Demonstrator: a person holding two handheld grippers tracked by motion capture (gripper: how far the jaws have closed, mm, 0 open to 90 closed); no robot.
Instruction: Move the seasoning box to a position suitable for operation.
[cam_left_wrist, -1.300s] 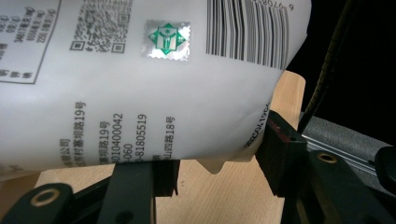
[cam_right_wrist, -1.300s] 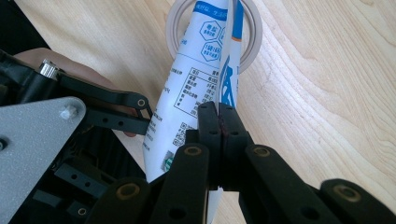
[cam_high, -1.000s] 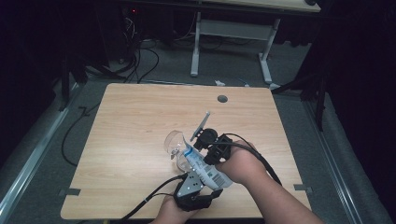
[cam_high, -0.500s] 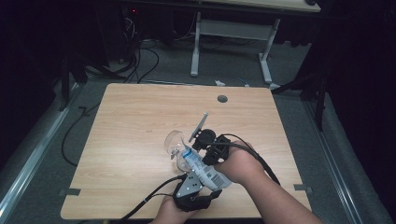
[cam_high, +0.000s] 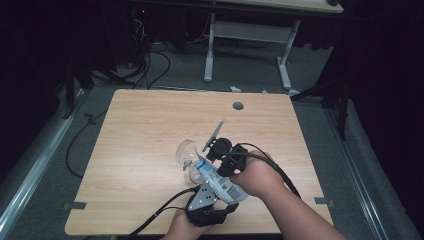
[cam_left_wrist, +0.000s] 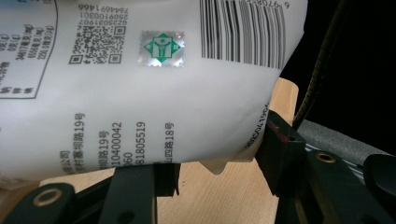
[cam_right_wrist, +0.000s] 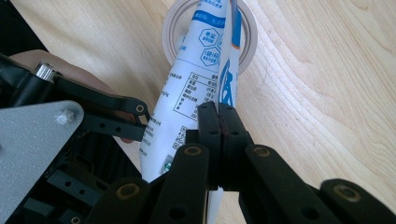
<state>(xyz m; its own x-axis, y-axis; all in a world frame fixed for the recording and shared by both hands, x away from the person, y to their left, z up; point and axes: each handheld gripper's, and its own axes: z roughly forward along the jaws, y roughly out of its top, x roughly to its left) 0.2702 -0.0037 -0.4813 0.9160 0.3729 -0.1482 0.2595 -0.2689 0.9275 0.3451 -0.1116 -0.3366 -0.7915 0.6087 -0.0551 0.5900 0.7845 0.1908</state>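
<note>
- Item: white pouch (cam_high: 216, 176) with blue and black print, lying tilted over the near middle of the wooden table (cam_high: 150, 130), its top end pointing toward 11 o'clock into the mouth of a clear glass cup (cam_high: 186, 152).
- Left gripper (cam_high: 220, 196): at about 6 o'clock from the cup, near the table's front edge, a grey plate on top and a cable trailing off toward 8 o'clock. Its jaws stand fairly wide, one on each side of the pouch's bottom end.
- Left gripper view (close detail the high view lacks): the barcode, a QR code and a green square seal on the pouch (cam_left_wrist: 140, 84); the right jaw's pad meets the pouch's edge, the left jaw sits under its lower edge. Whether they squeeze it I cannot tell.
- Right gripper (cam_high: 216, 148): at about 3 o'clock from the cup, jaws pressed together on the pouch's thin side seam.
- Right gripper view (the pinch seen plainly): the two pads (cam_right_wrist: 218, 126) meet on the seam of the pouch (cam_right_wrist: 196, 79); beyond it the cup (cam_right_wrist: 210, 35) shows as a round rim with the pouch's top inside. The left gripper's (cam_right_wrist: 70, 140) grey plate sits at 8 o'clock.
- High view only: a round hole (cam_high: 238, 106) in the table at its far side.
</note>
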